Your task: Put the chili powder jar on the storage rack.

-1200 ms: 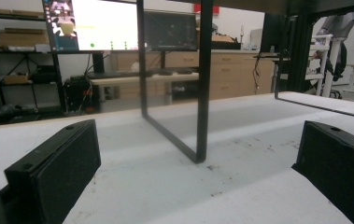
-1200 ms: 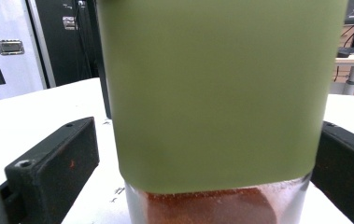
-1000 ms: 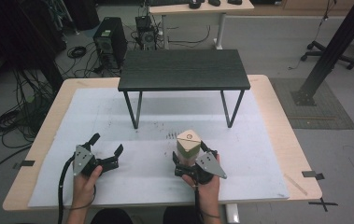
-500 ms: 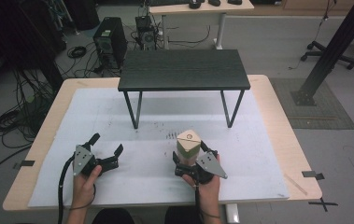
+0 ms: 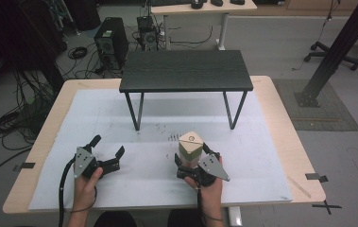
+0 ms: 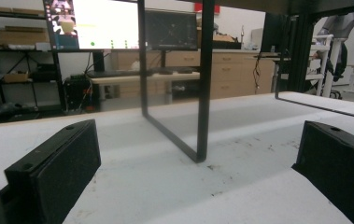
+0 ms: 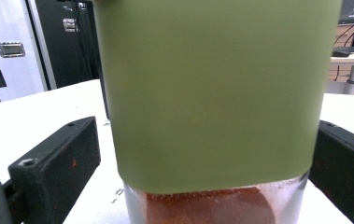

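Bracketing a green jar point(image 5: 190, 148) near the front edge of the table point(image 5: 280, 113), the right gripper point(image 5: 193, 163) is standing at about 5 o'clock from the table's centre. In the right gripper view its jaws are showing a clear gap on both sides of the jar point(image 7: 212, 93), so they are parted around it and not gripping; whether either pad is touching the wall cannot be told. The left gripper point(image 5: 106, 153) is resting at roughly 7 o'clock, jaws spread wide and holding nothing, with bare white mat point(image 6: 174, 186) between them in the left gripper view.

The step in hand is judged to be the approach-to-grasp on the jar. The next move is calling for both jaws to close squarely on its flat sides, low enough to keep it from tipping, then a straight lift. The black stand point(image 5: 186, 71) at 12 o'clock may be the destination, though that is only inference.

The jar is standing upright, with rounded corners and a pale lid point(image 5: 191, 138) bearing a small round mark. Its matte olive-green sleeve is covering most of the body; below, a clear band point(image 7: 212, 205) is showing reddish-brown powder inside.
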The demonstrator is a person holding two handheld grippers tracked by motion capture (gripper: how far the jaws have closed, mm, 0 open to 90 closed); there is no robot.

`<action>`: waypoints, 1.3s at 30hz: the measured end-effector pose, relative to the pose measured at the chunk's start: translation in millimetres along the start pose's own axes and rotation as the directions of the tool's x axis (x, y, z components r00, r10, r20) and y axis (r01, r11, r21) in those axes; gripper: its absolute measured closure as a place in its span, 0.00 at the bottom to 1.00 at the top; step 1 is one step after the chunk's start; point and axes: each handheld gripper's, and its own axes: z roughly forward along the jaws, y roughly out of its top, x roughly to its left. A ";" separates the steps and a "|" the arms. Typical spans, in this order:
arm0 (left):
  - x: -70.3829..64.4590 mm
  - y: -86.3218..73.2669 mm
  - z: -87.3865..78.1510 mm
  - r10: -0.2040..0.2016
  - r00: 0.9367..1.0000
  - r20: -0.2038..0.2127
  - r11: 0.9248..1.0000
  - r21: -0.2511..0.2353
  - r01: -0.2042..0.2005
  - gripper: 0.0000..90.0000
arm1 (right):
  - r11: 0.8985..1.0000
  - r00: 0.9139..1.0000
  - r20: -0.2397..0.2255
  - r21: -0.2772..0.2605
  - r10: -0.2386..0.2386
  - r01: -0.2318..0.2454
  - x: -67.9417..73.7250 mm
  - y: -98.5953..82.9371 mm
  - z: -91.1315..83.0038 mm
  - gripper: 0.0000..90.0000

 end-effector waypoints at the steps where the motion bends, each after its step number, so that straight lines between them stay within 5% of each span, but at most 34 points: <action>1: 0.0 0.0 0.0 0.000 1.000 0.000 1.000 0.000 0.000 0.00 | 1.000 1.000 0.000 -0.001 0.000 0.000 0.0 0.0 -0.1 0.01; 39: 0.2 0.0 0.0 -0.003 1.000 -0.002 1.000 0.001 0.003 0.00 | 1.000 1.000 0.002 0.006 -0.025 0.025 1.7 0.0 0.3 0.01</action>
